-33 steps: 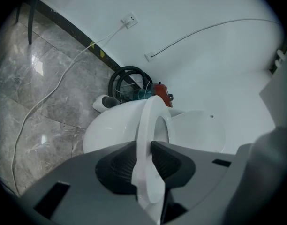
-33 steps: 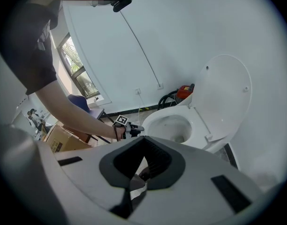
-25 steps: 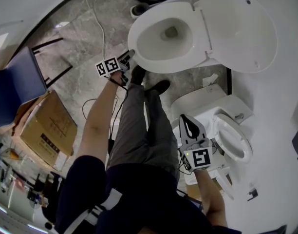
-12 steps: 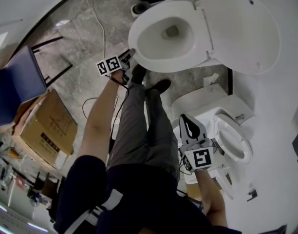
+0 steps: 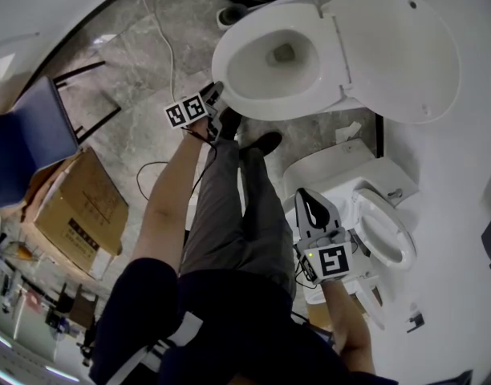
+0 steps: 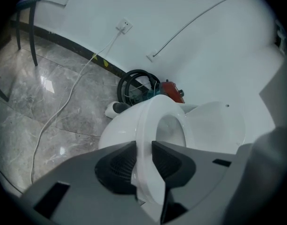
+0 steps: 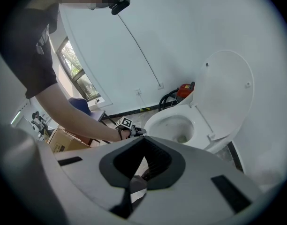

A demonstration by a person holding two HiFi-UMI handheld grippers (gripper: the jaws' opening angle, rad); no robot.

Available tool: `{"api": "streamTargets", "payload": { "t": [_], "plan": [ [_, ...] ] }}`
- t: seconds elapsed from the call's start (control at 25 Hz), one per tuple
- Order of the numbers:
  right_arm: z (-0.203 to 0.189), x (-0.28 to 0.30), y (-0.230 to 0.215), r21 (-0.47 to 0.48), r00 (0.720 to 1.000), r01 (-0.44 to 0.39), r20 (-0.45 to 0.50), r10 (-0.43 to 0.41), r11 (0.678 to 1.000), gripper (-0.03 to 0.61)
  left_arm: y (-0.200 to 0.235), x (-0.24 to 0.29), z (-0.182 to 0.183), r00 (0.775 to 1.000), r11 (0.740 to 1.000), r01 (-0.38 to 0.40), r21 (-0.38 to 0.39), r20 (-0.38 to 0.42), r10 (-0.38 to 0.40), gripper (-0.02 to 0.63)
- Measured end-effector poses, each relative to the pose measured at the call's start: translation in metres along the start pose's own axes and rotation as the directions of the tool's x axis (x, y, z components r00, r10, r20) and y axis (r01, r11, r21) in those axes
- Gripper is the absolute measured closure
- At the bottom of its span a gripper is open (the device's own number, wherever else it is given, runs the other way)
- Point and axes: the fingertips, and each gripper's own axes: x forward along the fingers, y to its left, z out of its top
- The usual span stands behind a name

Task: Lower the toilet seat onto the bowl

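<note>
L gripper (image 5: 216,95) is clamped on the front edge of the toilet seat (image 6: 146,121); both pads (image 6: 117,165) press on the white ring. The seat looks down on the bowl (image 6: 114,131), w/ the lid (image 5: 398,46) open behind it. R gripper (image 7: 142,139) has its jaws together, nothing btw them, well apart from this toilet, over a second toilet (image 5: 382,179)
</note>
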Motion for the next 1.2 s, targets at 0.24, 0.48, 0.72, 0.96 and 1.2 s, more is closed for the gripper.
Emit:
{"api": "streamTargets", "payload": {
  "t": [0.24, 0.48, 0.72, 0.96, 1.2],
  "plan": [
    [-0.002, -0.002, -0.004, 0.016, 1.0, 0.002, 0.0, -0.002, 1.0, 0.56, 0.002, 0.001, 0.0, 0.998, 0.996, -0.066, 0.065, 0.014, 0.065, 0.491],
    [-0.002, -0.005, -0.008, 0.023, 1.0, 0.002, 0.008, -0.002, 1.0, 0.56, 0.002, 0.0, 0.001, 0.994, 0.988, -0.105, 0.109, 0.024, 0.103, 0.477],
    [-0.003, -0.008, -0.012, 0.027, 1.0, 0.004, 0.009, -0.004, 1.0, 0.56, 0.001, -0.003, 0.002, 0.993, 0.986, -0.117, 0.121, 0.029, 0.114, 0.479],
    [-0.003, -0.01, -0.011, 0.028, 1.0, -0.003, 0.015, 0.002, 1.0, 0.56, -0.004, -0.012, 0.011, 0.993, 0.984, -0.116, 0.138, 0.048, 0.11, 0.52],
    [0.004, -0.012, -0.009, 0.017, 1.0, -0.005, 0.031, 0.005, 1.0, 0.56, -0.015, -0.025, 0.021, 0.994, 0.988, -0.092, 0.123, 0.069, 0.084, 0.538]
  ]
}}
